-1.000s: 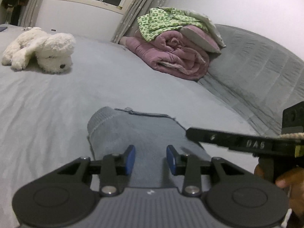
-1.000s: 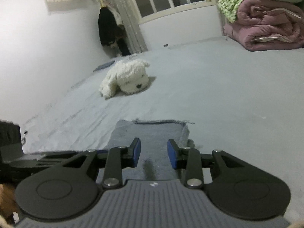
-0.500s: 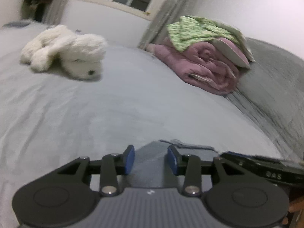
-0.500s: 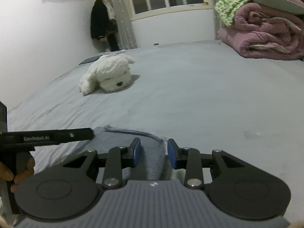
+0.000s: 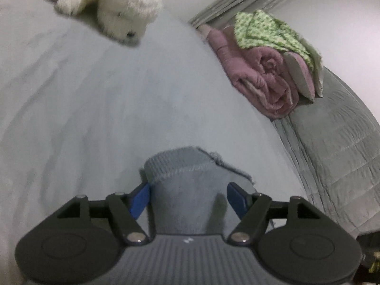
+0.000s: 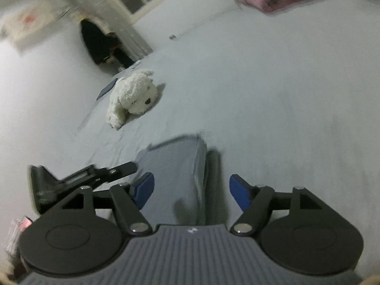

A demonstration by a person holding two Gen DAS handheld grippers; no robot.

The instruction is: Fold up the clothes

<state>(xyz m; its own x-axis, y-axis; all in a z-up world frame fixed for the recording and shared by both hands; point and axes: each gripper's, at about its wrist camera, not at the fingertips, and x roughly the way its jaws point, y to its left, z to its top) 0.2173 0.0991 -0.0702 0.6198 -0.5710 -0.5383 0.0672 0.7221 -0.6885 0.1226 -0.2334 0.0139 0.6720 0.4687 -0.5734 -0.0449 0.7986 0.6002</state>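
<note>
With both sets of jaws just sprung wide, my left tongs [image 5: 187, 197] and right tongs [image 6: 191, 191] grip nothing; the folded grey garment [image 5: 190, 190] lies on the grey bed sheet [image 5: 95, 109] at lower centre of each frame, between the parted blue pads. A white plush dog [image 6: 133, 97] rests beyond, a pink quilt [image 5: 258, 78] at upper right.

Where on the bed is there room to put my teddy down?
The widest bare stretch of grey sheet lies between the folded grey garment near the tongs, the white plush dog and the pink quilt pile. It is crowded by that pile, with the green cloth on top.
</note>
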